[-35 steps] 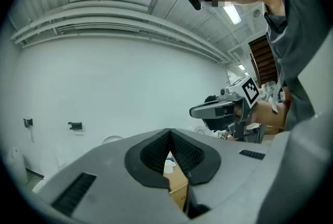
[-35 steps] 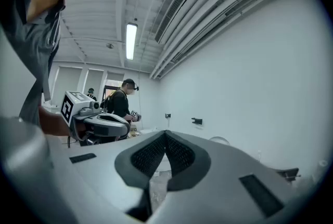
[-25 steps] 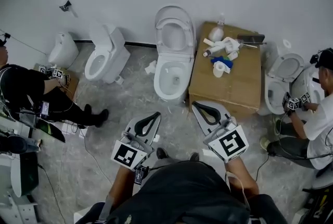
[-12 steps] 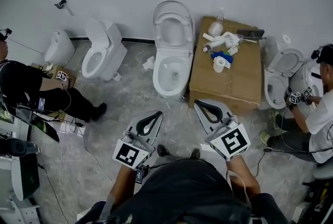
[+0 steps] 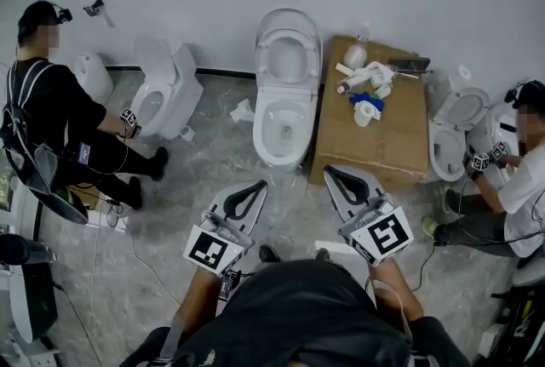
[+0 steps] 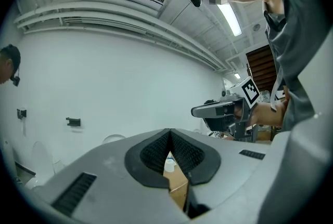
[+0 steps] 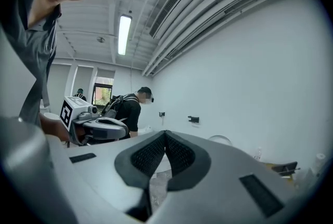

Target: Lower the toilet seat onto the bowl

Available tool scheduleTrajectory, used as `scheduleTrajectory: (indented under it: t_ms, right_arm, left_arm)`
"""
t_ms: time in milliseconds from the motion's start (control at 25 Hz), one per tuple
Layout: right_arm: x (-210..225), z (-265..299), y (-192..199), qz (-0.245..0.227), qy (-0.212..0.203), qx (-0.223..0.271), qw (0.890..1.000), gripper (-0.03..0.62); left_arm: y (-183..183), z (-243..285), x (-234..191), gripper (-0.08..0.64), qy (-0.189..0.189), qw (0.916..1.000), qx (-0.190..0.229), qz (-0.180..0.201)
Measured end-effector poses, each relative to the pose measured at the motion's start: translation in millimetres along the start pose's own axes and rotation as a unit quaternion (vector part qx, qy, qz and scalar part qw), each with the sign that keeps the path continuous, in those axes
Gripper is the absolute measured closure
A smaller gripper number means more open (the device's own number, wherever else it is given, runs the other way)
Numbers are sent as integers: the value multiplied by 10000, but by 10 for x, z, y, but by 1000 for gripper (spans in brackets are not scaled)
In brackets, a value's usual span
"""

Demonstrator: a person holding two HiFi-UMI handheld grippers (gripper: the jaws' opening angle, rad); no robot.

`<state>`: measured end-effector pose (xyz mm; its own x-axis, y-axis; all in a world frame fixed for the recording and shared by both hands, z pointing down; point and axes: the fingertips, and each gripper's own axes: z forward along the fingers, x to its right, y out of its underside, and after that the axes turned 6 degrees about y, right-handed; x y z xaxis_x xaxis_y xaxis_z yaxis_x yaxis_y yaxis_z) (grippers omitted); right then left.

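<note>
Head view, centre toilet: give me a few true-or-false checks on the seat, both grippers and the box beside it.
The toilet seat stands raised, off the bowl. True.
The left gripper grips the seat. False: its jaws are shut on nothing, short of the bowl.
The right gripper has its jaws shut. True.
The cardboard box stands at the bowl's left in the head view. False: it stands at its right.

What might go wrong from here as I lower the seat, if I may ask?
Both the left gripper and right gripper are shut and short of the upright seat; a shut push may slip, letting it slam onto the bowl. The right gripper might also knock the bottles on the box beside the bowl.
</note>
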<state>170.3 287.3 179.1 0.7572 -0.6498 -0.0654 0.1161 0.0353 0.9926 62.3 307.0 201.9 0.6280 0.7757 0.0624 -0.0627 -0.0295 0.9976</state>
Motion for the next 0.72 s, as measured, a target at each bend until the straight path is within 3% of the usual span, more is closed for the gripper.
scheduleTrajectory:
  t_ms: [320, 480, 720]
  right_arm:
    - [-448, 367, -87, -186, 287, -49, 9994, 584]
    - [-618, 478, -105, -222, 306, -72, 9993, 584]
    - [-620, 628, -69, -236, 279, -163, 9992, 584]
  left_arm:
    - [46, -409, -379, 554, 171, 9989, 305, -324]
    - [80, -531, -513, 555, 209, 9985, 423, -277]
    - [168, -527, -644, 554, 195, 9980, 412, -431]
